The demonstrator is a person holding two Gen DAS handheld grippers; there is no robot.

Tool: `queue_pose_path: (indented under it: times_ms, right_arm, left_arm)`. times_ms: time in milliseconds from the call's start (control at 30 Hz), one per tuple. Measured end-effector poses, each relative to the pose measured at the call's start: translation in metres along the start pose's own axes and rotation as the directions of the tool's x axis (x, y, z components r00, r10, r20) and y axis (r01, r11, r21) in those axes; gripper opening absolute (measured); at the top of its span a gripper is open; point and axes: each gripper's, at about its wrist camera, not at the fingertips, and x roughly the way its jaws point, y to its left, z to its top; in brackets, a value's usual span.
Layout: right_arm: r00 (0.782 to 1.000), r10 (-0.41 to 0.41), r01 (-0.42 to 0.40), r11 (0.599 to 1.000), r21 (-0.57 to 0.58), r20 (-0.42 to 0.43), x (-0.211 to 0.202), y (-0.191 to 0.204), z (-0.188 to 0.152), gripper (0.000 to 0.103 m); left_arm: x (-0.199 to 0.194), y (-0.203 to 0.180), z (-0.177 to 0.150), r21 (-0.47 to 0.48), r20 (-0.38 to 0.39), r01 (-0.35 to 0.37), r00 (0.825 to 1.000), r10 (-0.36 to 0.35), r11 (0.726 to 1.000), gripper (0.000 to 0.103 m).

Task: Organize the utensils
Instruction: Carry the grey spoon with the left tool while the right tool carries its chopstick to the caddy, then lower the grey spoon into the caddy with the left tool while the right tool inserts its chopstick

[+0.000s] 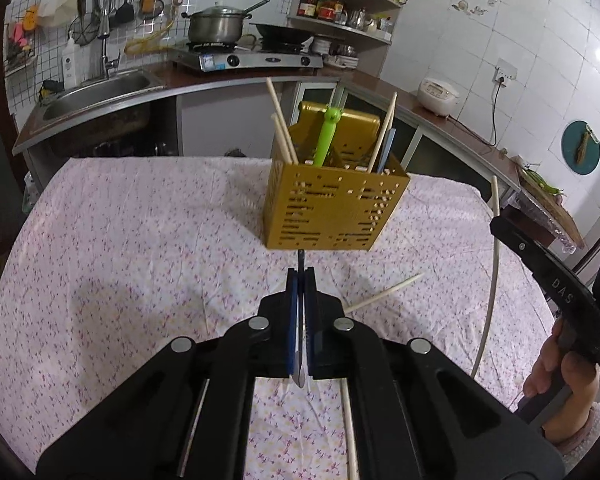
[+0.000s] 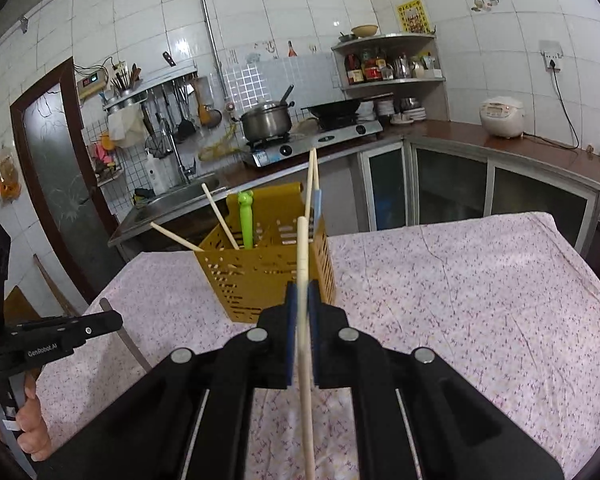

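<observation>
A gold slotted utensil holder [image 1: 332,208] stands on the table and holds several chopsticks and a green-handled utensil [image 1: 327,136]; it also shows in the right wrist view [image 2: 260,276]. My left gripper [image 1: 300,276] is shut on a thin metal utensil [image 1: 300,356], just in front of the holder. My right gripper [image 2: 302,292] is shut on a pale chopstick [image 2: 303,264], held upright near the holder's right side; it shows at the right of the left wrist view [image 1: 496,200]. Loose chopsticks [image 1: 384,293] lie on the cloth.
The table has a pink floral cloth [image 1: 140,240]. Behind it run a counter with a sink [image 1: 100,92], a gas stove with a pot [image 1: 216,24], corner shelves [image 1: 340,12] and a rice cooker [image 1: 438,96].
</observation>
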Motion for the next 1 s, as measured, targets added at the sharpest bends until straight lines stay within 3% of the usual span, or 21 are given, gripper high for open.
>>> queue_pose_path:
  times_ms: [200, 633, 1000]
  right_arm:
    - [1.0, -0.005, 0.004, 1.0, 0.004, 0.031, -0.003, 0.0, 0.004, 0.006]
    - [0.981, 0.033, -0.033, 0.999, -0.003, 0.19, 0.011, 0.01, 0.065, 0.006]
    - [0.982, 0.048, -0.051, 0.999, 0.01, 0.184, 0.031, 0.006, 0.077, 0.006]
  left_arm:
    - [-0.004, -0.005, 0.012, 0.018, 0.012, 0.006, 1.0, -0.006, 1.0, 0.002]
    - [-0.037, -0.026, 0.092, 0.09, 0.119, 0.005, 0.993, -0.016, 0.996, 0.002]
    - [-0.017, -0.022, 0.106, 0.08, 0.098, 0.014, 0.995, -0.022, 0.997, 0.002]
